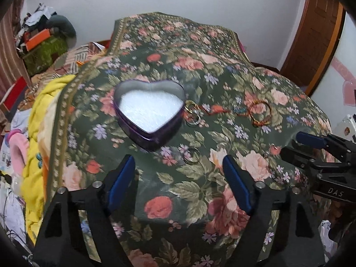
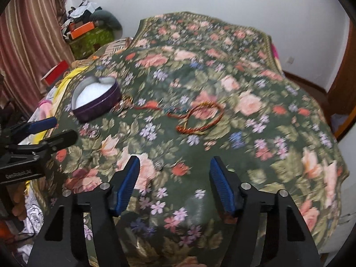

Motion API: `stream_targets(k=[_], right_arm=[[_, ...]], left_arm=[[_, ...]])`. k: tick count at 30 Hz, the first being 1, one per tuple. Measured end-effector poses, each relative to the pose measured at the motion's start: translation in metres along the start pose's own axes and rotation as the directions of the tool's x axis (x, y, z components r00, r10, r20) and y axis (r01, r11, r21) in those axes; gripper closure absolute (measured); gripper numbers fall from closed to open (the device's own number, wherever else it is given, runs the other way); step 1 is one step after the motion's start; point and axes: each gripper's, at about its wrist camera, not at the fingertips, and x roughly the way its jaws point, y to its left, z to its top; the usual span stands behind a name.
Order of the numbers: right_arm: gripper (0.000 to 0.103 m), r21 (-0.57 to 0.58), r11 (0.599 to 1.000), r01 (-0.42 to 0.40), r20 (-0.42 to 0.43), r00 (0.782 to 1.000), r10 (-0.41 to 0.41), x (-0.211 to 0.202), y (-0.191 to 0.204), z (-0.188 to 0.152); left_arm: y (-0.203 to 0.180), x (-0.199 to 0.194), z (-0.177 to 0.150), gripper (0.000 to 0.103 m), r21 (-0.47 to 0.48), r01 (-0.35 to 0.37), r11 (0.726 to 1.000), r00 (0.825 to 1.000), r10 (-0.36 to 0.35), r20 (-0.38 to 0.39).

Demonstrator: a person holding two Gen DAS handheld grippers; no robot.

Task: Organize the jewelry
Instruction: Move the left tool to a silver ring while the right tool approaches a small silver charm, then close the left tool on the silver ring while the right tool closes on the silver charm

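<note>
A purple heart-shaped tin [image 1: 149, 111] [image 2: 95, 100] with a white lining stands open on the floral cloth [image 1: 200, 200]. Two or three gold and silver rings [image 1: 191, 112] [image 2: 125, 103] lie against its right side. A red-orange cord bracelet [image 1: 260, 113] [image 2: 204, 118] lies further right. One silver ring [image 1: 192, 155] rests just ahead of my open left gripper [image 1: 178, 159] [image 2: 64, 129]. A small metal piece [image 2: 159, 165] lies between the fingertips of my open right gripper [image 2: 175, 159] [image 1: 298, 146]. Both grippers hold nothing.
The floral cloth [image 2: 244, 89] covers a raised surface that drops away at the near and right edges. A yellow blanket [image 1: 37, 144] and piled clutter [image 1: 42, 40] lie to the left, by a striped curtain [image 2: 29, 44]. A wooden door [image 1: 316, 33] stands at the right.
</note>
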Motion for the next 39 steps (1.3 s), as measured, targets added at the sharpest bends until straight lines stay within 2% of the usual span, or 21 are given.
stream_targets(k=[6, 13, 20, 22, 26, 28, 33, 39], right_arm=[[0.053, 0.017, 0.999, -0.039, -0.067, 0.997, 0.040, 0.014, 0.000, -0.004], [0.063, 0.010, 0.999, -0.037, -0.089, 0.995, 0.038, 0.020, 0.001, -0.005], [0.064, -0.017, 1.000, -0.023, -0.087, 0.996, 0.022, 0.028, 0.005, -0.004], [0.067, -0.026, 1.000, -0.015, -0.085, 0.996, 0.013, 0.030, 0.006, -0.004], [0.082, -0.021, 1.000, -0.001, -0.080, 0.997, 0.000, 0.032, 0.005, -0.003], [0.087, -0.014, 1.000, 0.001, -0.079, 0.997, -0.002, 0.033, 0.003, -0.002], [0.089, 0.003, 1.000, -0.002, -0.067, 0.998, 0.003, 0.030, 0.001, -0.003], [0.093, 0.039, 0.999, -0.020, -0.061, 0.998, 0.022, 0.027, -0.007, 0.000]], left_arm=[[-0.001, 0.017, -0.003, 0.037, -0.010, 0.045, 0.999, 0.998, -0.045, -0.046], [-0.004, 0.023, -0.001, 0.042, 0.004, 0.063, 0.998, 0.997, -0.063, -0.048], [-0.005, 0.030, 0.000, 0.045, 0.009, 0.076, 0.997, 0.996, -0.076, -0.045], [-0.005, 0.031, 0.001, 0.051, 0.011, 0.076, 0.997, 0.996, -0.076, -0.044], [-0.003, 0.034, 0.002, 0.060, 0.006, 0.085, 0.996, 0.995, -0.085, -0.043], [-0.002, 0.035, 0.002, 0.068, 0.005, 0.086, 0.996, 0.995, -0.086, -0.044], [0.000, 0.035, 0.002, 0.083, 0.004, 0.089, 0.996, 0.995, -0.089, -0.049], [0.001, 0.033, 0.001, 0.083, -0.002, 0.091, 0.996, 0.995, -0.091, -0.049]])
